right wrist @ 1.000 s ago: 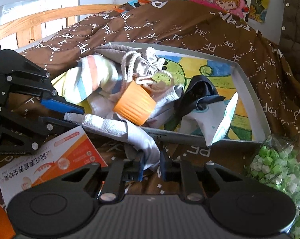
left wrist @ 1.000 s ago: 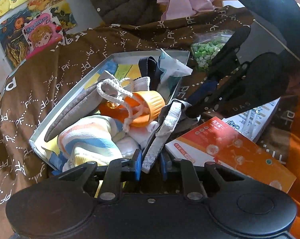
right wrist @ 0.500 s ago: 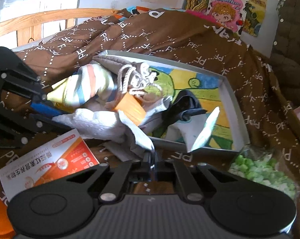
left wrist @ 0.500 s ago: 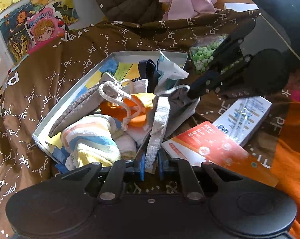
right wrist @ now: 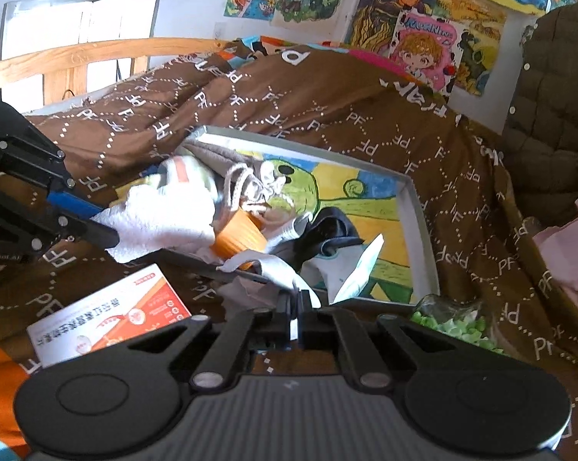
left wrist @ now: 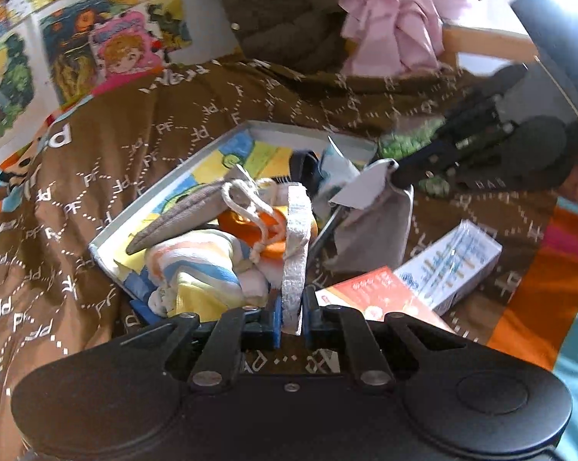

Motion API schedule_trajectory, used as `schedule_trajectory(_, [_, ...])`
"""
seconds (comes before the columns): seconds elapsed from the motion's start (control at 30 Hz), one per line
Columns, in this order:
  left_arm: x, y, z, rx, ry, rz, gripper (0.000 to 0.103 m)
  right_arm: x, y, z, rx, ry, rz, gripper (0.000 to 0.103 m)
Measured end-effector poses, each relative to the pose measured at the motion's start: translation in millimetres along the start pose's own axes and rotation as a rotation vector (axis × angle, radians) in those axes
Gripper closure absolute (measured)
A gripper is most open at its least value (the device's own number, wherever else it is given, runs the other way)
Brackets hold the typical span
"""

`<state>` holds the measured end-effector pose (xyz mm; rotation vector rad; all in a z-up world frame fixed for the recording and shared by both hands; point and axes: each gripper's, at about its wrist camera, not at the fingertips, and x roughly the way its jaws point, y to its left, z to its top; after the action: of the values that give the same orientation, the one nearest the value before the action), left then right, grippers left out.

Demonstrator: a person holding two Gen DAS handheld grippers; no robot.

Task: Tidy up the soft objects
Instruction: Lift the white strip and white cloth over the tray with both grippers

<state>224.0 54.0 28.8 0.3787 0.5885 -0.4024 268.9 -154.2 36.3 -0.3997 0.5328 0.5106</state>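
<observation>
A grey-and-white towel [left wrist: 297,238] is held off the brown bed cover [left wrist: 108,153], above the near edge of a shallow tray [left wrist: 162,188]. One end of it is clamped by the left tool [left wrist: 290,313], whose jaws have just been closing on the cloth. In the tray, a striped cloth [left wrist: 196,269], a grey drawstring bag [left wrist: 181,215] and an orange cup [left wrist: 267,230] are piled together. The towel's other corner is pinched by the right tool [right wrist: 294,307], whose jaws have likewise closed. An orange box [right wrist: 108,311] lies beside the tray.
</observation>
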Motion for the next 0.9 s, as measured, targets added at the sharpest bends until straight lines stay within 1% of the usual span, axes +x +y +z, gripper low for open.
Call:
schedule_trajectory(0.13, [-14.1, -3.3, 1.0, -0.091, -0.026, 0.001, 0.092, -19.9, -5.4, 2.5, 0.017, -0.026, 0.021, 0.1])
schedule_trajectory(0.3, [-28.4, -2.8, 2.9, -0.208, -0.069, -0.036, 0.092, -45.7, -15.5, 11.2, 0.043, -0.072, 0.03, 0.1])
schedule_trajectory(0.4, [-32.1, 2.3, 11.3, -0.292, -0.1, -0.039, 0.092, -55.2, -21.3, 21.4, 0.06, -0.1, 0.029, 0.1])
schedule_trajectory(0.5, [-33.4, 9.3, 25.0, -0.344, -0.135, -0.028, 0.092, -60.1, -27.5, 36.1, 0.076, -0.136, 0.02, 0.1])
schedule_trajectory(0.6, [-30.7, 19.0, 44.0, -0.387, -0.176, -0.002, 0.092, -60.6, -32.8, 56.4, 0.089, -0.189, 0.003, 0.1])
schedule_trajectory(0.7, [-24.3, 28.3, 61.8, -0.389, -0.209, 0.047, 0.092, -53.2, -35.6, 80.5, 0.118, -0.243, -0.011, 0.1])
schedule_trajectory(0.77, [-15.0, 37.9, 73.9, -0.405, -0.221, 0.084, 0.092, -43.3, -35.5, 94.9, 0.129, -0.276, -0.025, 0.1])
schedule_trajectory(0.9, [6.5, 55.9, 92.2, -0.439, -0.242, 0.133, 0.092, -9.2, -41.4, 117.9, 0.19, -0.305, -0.059, 0.1])
